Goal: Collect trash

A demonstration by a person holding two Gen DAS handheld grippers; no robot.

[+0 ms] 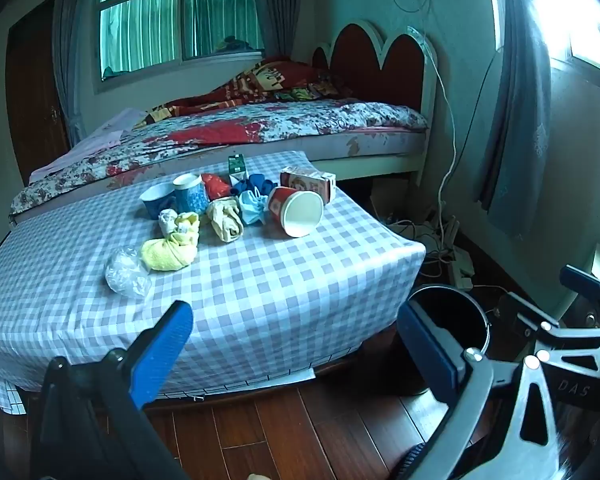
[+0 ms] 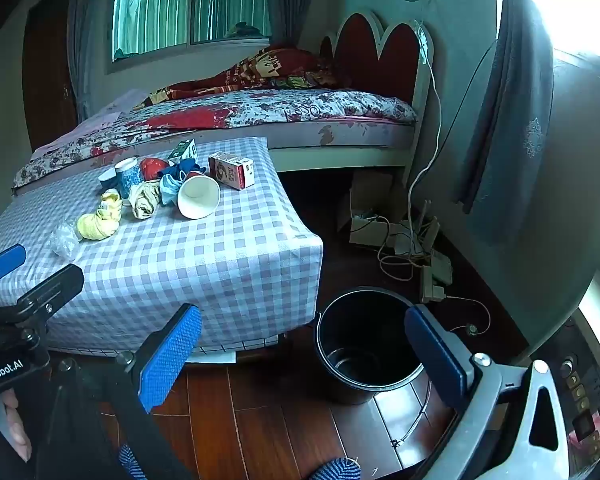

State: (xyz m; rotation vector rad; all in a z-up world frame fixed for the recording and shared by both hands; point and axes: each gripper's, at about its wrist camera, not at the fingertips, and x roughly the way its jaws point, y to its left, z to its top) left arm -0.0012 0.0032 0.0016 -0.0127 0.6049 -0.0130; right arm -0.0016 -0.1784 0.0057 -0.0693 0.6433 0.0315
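Observation:
A low table with a checked cloth [image 1: 260, 288] [image 2: 204, 256] carries a tipped red paper cup [image 1: 298, 211] [image 2: 198, 197], a red carton lying flat [image 1: 308, 183] [image 2: 231, 170], a small green carton [image 1: 236, 166] [image 2: 184, 149], a crumpled blue mask [image 1: 252, 206] [image 2: 168, 188], a clear plastic wrapper [image 1: 126, 272] [image 2: 64, 240], rolled socks and two blue mugs [image 1: 180, 196]. A black bin [image 2: 364, 344] [image 1: 452, 320] stands on the floor right of the table. My left gripper [image 1: 296, 344] is open and empty before the table's near edge. My right gripper [image 2: 304, 344] is open and empty, near the bin.
A bed [image 1: 260, 128] stands behind the table. Cables and a power strip [image 2: 432, 272] lie on the wooden floor by the right wall. Curtains [image 2: 512, 100] hang at the right. My left gripper's body [image 2: 28, 300] shows at the left in the right wrist view.

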